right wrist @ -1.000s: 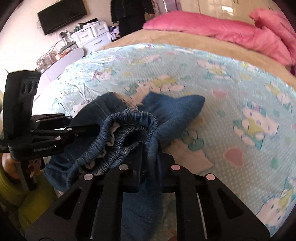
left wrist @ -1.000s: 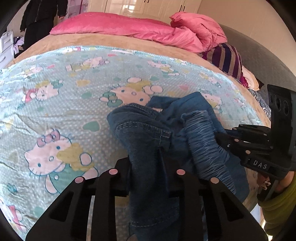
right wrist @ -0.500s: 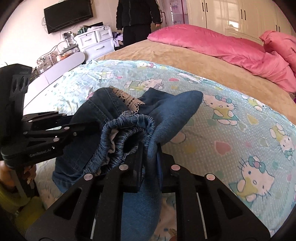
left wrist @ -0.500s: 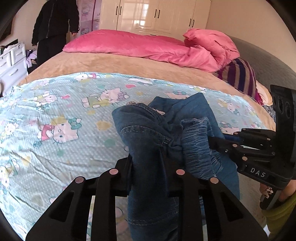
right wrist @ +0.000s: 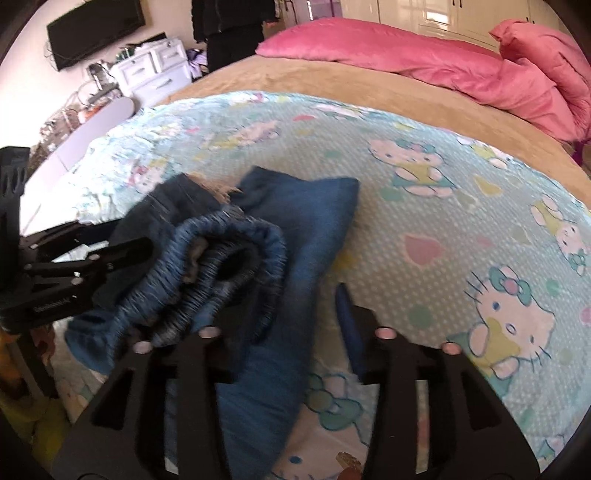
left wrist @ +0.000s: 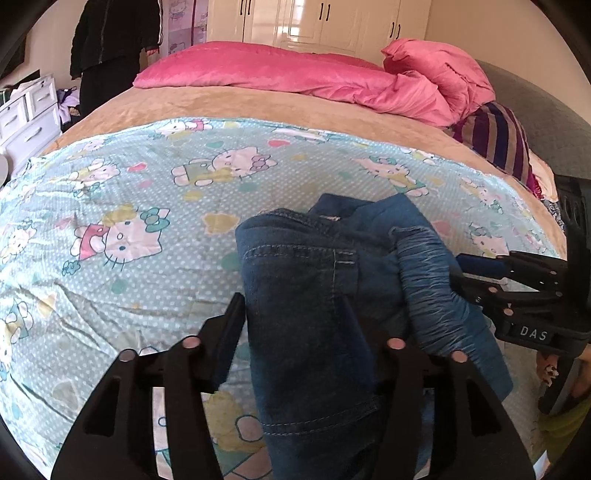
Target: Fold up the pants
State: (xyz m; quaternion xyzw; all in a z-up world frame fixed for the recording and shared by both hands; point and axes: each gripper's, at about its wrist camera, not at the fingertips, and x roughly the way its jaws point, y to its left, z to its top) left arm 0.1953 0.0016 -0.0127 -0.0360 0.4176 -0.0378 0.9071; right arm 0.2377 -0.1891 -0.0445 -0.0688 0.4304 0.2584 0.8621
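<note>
Lying bunched at lower centre on the bedspread (left wrist: 110, 206), the pants (left wrist: 314, 295) were unfolded; the left gripper (left wrist: 295, 325) and right gripper (right wrist: 295, 314) stood apart, folding undone.

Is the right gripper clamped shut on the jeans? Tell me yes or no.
No: in the right wrist view the right gripper stands open, fingers spread apart, with the jeans lying loose between them.

Cream wardrobe doors (left wrist: 321, 22), white drawers (right wrist: 155, 70), wall television (right wrist: 96, 33), grey headboard (left wrist: 535, 107)
</note>
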